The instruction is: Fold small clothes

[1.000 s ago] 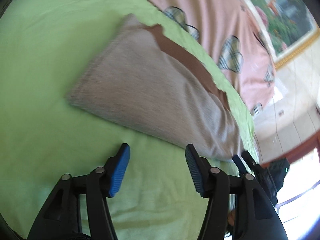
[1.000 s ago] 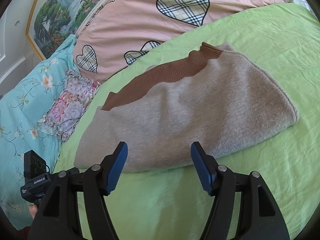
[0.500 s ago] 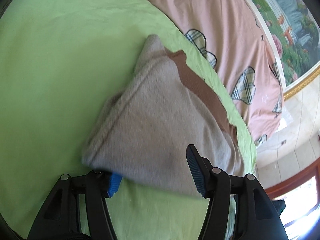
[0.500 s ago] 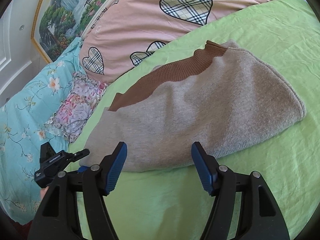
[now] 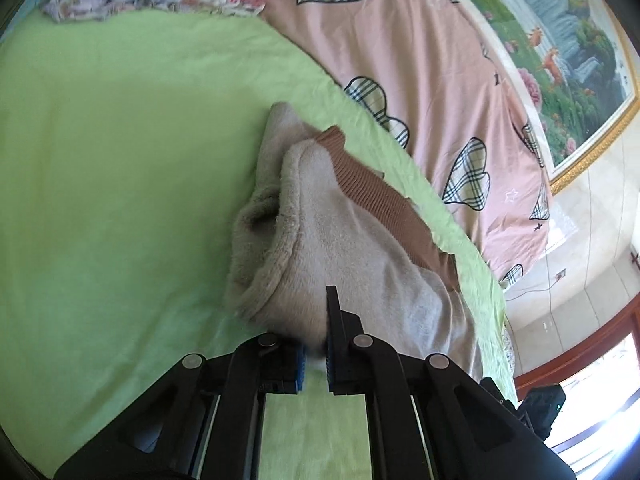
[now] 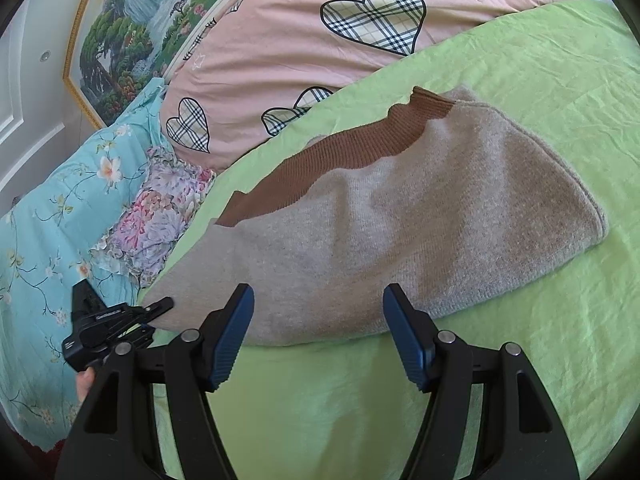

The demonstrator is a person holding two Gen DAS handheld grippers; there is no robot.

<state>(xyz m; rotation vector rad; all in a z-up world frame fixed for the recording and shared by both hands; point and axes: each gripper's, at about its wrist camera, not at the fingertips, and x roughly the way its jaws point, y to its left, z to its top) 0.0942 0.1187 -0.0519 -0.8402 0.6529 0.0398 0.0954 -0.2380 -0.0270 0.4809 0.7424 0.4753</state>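
A folded grey sweater (image 6: 420,224) with a brown ribbed hem (image 6: 344,152) lies on the green bedsheet (image 6: 540,80). In the left wrist view my left gripper (image 5: 316,344) is shut on the near edge of the sweater (image 5: 360,264), its layers bunched and lifted at the fold. The left gripper also shows in the right wrist view (image 6: 156,306) at the sweater's left corner. My right gripper (image 6: 318,320) is open and empty, just in front of the sweater's near edge, apart from it.
A pink duvet with plaid hearts (image 6: 340,40) lies behind the sweater. A turquoise floral quilt (image 6: 60,208) and a frilly floral pillow (image 6: 160,216) lie at the left. A framed landscape painting (image 6: 140,32) hangs on the wall. Green sheet (image 5: 100,160) spreads left of the sweater.
My left gripper moved in onto the sweater's edge and closed on it, lifting and bunching the cloth. The right gripper stayed open and moved slightly closer.
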